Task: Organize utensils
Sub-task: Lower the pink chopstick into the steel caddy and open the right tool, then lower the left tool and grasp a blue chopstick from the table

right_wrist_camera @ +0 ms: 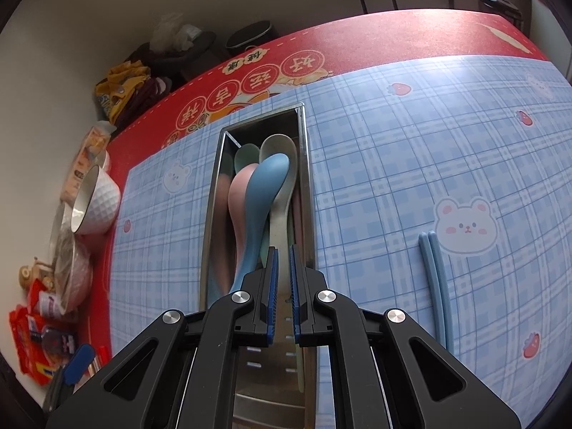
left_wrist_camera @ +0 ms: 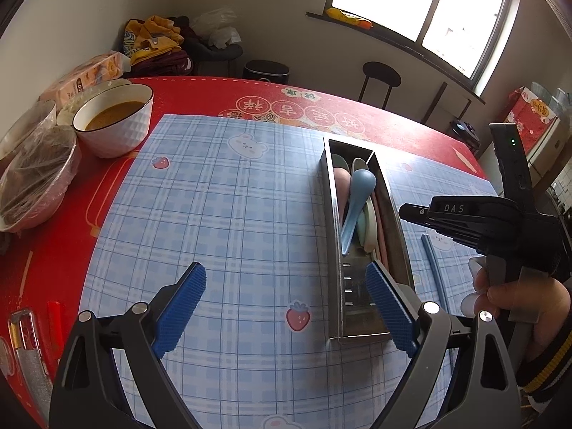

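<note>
A long steel utensil box (left_wrist_camera: 334, 236) (right_wrist_camera: 212, 214) lies on the blue checked mat. It holds a blue spoon (left_wrist_camera: 357, 196) (right_wrist_camera: 264, 200), a pink spoon (right_wrist_camera: 237, 207), a cream spoon (right_wrist_camera: 282, 164), a green spoon and some chopsticks. A pair of blue chopsticks (right_wrist_camera: 434, 282) (left_wrist_camera: 432, 268) lies on the mat right of the box. My left gripper (left_wrist_camera: 286, 304) is open and empty over the mat at the box's near end. My right gripper (right_wrist_camera: 282, 279) hovers above the box, its jaws nearly closed with a narrow gap and nothing clearly held.
A white bowl of brown soup (left_wrist_camera: 114, 118) (right_wrist_camera: 94, 200) and plastic-covered bowls (left_wrist_camera: 35, 175) stand at the table's left edge with snack packets (right_wrist_camera: 32, 339). A lighter (left_wrist_camera: 26, 343) lies near left. The red tablecloth (left_wrist_camera: 200, 93) surrounds the mat. A stool (left_wrist_camera: 380, 78) stands beyond.
</note>
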Demonstrator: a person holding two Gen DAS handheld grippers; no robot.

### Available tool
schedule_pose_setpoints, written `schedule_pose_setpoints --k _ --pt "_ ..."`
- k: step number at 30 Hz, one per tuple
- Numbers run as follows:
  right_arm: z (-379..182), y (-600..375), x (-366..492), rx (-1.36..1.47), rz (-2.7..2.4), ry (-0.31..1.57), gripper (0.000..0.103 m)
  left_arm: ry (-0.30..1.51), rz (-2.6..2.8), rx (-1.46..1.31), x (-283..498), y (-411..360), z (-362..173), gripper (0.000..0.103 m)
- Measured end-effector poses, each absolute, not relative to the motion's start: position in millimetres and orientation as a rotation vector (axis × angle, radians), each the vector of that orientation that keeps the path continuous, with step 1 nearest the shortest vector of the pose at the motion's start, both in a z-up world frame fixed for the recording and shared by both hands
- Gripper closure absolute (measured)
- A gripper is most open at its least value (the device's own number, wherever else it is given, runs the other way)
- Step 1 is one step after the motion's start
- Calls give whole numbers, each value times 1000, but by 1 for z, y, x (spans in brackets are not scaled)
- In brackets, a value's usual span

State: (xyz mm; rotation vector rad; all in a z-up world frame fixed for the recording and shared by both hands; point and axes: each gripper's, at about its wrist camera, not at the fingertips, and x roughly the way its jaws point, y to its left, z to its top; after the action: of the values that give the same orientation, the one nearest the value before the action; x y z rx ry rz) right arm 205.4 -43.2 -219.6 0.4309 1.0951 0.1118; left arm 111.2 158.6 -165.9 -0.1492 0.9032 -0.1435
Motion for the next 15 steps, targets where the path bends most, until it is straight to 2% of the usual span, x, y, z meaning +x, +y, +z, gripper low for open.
schedule_pose_setpoints --k 7,15 --pt "-206 -66 177 379 124 1026 96 884 -194 -157 106 136 -160 15" --pt "-208 -123 132 393 80 989 96 902 -253 -126 95 95 -162 22"
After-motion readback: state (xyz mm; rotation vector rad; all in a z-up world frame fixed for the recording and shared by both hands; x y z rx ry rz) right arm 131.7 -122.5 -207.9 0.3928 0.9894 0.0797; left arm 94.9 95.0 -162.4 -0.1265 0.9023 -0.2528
